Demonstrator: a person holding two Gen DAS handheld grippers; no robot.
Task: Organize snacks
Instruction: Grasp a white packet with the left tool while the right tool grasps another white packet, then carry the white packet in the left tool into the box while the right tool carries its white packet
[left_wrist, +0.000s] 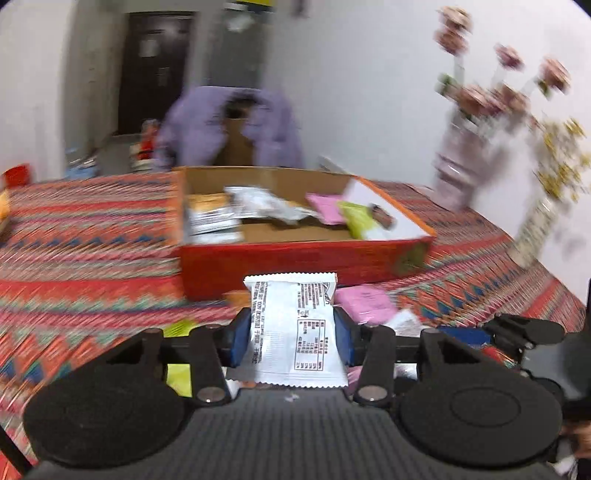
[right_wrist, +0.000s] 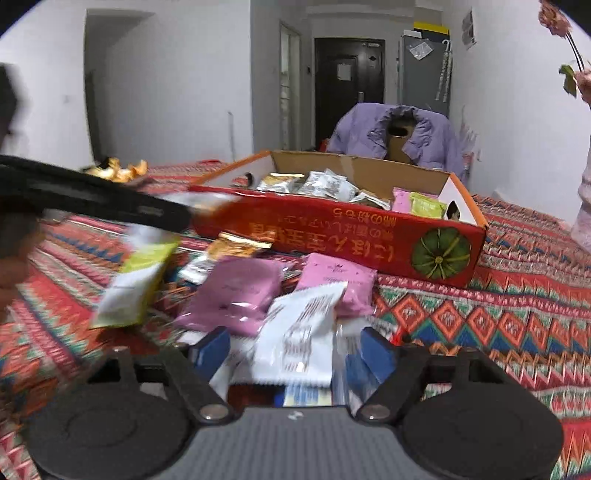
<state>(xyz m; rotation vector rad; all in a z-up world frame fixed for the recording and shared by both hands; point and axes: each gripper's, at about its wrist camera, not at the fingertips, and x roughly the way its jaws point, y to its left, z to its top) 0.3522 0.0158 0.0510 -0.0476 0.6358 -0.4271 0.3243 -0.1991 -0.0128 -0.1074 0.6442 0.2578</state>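
Note:
In the left wrist view my left gripper (left_wrist: 291, 338) is shut on a white snack packet (left_wrist: 295, 325). Its blue pads press both side edges, and the packet stands upright with its printed back facing the camera. Just beyond it stands the red cardboard box (left_wrist: 295, 264), open on top, with several packets inside. In the right wrist view my right gripper (right_wrist: 295, 352) is open over a heap of loose snacks. Another white packet (right_wrist: 303, 328) lies between its blue pads without touching them. Two pink packets (right_wrist: 236, 291) lie behind it, before the red box (right_wrist: 332, 236).
A blurred green-and-white packet (right_wrist: 136, 280) and a golden packet (right_wrist: 236, 243) lie left of the heap. The left tool's black frame (right_wrist: 92, 199) crosses that side. A vase of flowers (left_wrist: 461, 166) stands right of the box. A purple jacket (right_wrist: 399, 136) hangs on a chair behind the patterned tablecloth (right_wrist: 480, 321).

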